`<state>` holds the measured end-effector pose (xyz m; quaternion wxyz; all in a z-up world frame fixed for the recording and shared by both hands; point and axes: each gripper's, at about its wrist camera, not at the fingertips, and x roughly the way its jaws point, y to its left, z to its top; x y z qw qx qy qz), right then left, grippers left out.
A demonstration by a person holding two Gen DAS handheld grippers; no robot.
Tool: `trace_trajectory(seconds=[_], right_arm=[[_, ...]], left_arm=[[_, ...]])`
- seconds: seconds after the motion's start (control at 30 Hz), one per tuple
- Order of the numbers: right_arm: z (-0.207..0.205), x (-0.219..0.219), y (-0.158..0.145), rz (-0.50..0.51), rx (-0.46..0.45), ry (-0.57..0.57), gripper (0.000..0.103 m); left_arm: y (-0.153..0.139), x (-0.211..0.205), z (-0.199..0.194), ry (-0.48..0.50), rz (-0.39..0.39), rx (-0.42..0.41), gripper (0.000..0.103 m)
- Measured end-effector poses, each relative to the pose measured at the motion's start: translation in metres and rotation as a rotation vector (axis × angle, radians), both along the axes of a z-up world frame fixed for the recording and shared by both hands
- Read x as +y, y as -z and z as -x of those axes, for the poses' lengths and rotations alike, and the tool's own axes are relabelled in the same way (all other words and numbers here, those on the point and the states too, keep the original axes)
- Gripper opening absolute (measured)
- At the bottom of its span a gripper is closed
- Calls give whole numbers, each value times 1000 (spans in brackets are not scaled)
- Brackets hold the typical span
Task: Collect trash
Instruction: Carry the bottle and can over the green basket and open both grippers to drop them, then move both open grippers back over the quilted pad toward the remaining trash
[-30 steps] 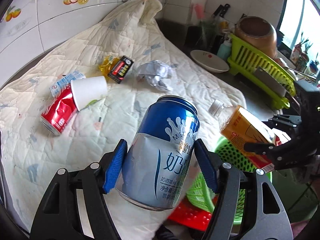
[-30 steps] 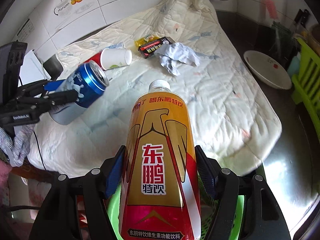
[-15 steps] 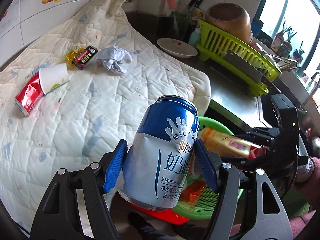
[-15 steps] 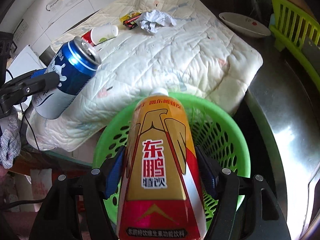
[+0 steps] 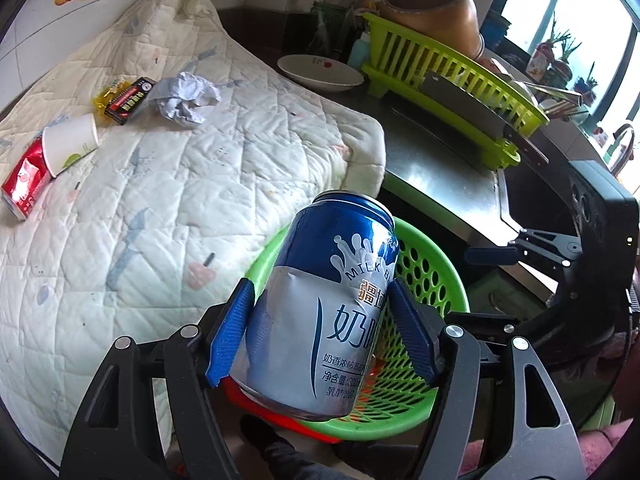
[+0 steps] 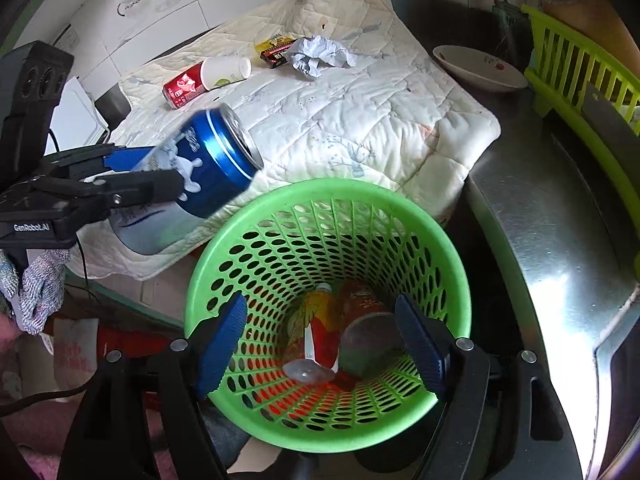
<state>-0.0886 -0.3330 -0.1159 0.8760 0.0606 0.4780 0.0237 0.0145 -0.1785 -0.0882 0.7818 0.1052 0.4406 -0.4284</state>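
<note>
Right claw (image 6: 320,344): jaws spread wide, holding nothing, poised directly above the basket mouth, pointing down into it.
Green basket (image 6: 456,264): below the worktop edge; holds a yellow-red drink bottle (image 6: 320,320), a second cylindrical container beside it and a clear plastic spoon.
Left claw (image 5: 324,328): closed on the blue milk can (image 5: 320,320), blue pads pressing both sides.
Blue milk can: tilted, open top toward the basket, over its near rim; not yet dropped.
Quilted pad (image 5: 200,184): covers the worktop.
Left on pad, far end: red can (image 5: 24,184), paper cup (image 5: 70,146) touching it, black packet (image 5: 130,100), yellow wrapper beneath it, crumpled paper (image 5: 184,98).
Progress: judged under half; five pieces remain besides the can.
</note>
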Motion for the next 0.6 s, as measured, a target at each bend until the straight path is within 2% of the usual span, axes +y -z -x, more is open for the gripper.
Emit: trace_trajectory(seconds=[0.33,0.4,0.6], right_arm=[[15,-9,-5,37,-14,23,76],[16,-11,-6,36,-16,28,76],[16,-11,-7,36,-22,30,76]], left_arm=[[11,-14,12,18,-13,23,71],[11,-14,13,17,-11,26,77],[8,-10,11,4,-5,17,78]])
